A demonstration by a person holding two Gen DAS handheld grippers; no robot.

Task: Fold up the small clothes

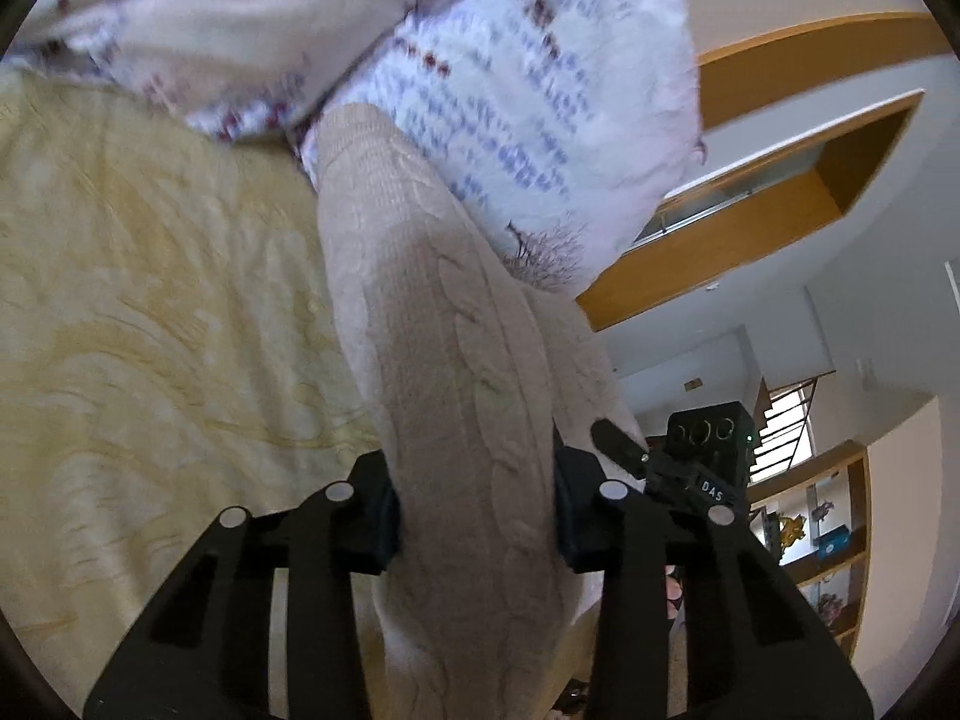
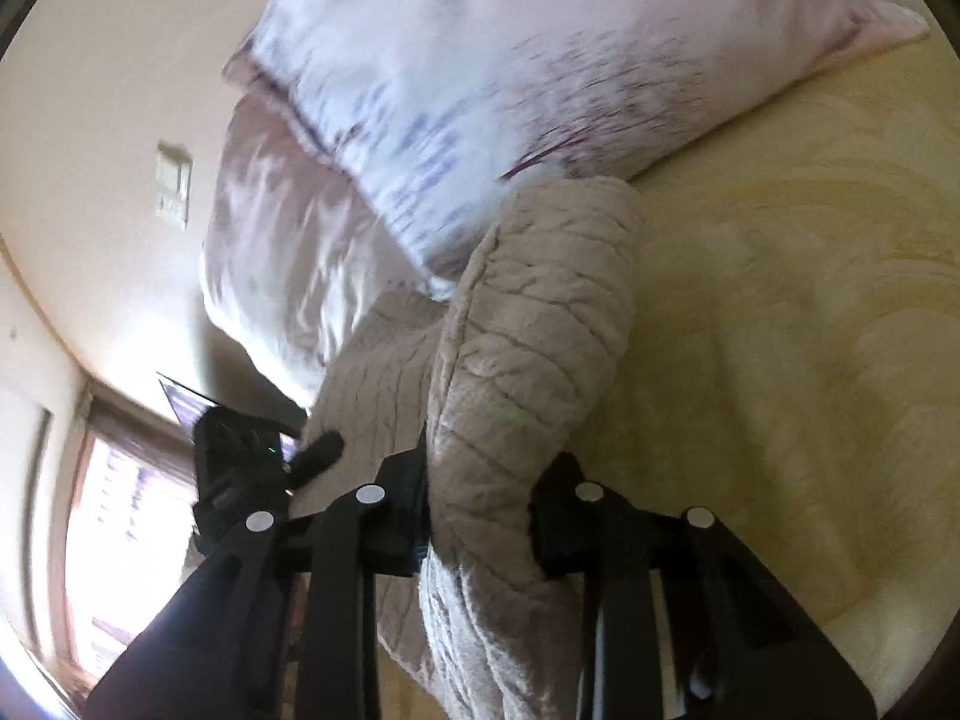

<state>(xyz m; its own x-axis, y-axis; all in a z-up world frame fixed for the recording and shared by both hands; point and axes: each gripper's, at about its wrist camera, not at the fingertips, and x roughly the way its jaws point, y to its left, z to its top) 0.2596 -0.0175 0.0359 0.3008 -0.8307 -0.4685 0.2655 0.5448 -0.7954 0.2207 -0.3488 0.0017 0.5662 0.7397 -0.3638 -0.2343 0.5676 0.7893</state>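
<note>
— Where is the knit garment?
— The beige cable-knit piece hangs raised over the yellow bedspread, stretched between both tools — the left tongs are closed on one part of it.
— And the right tongs?
— Clamped on another part. Patterned pillows lie just behind it on the bed.

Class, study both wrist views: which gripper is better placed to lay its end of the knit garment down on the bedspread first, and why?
Probably the right gripper: its hold on the knit garment sits over open bedspread. The left gripper holds its end toward the bed's edge, beside the pillow.
</note>
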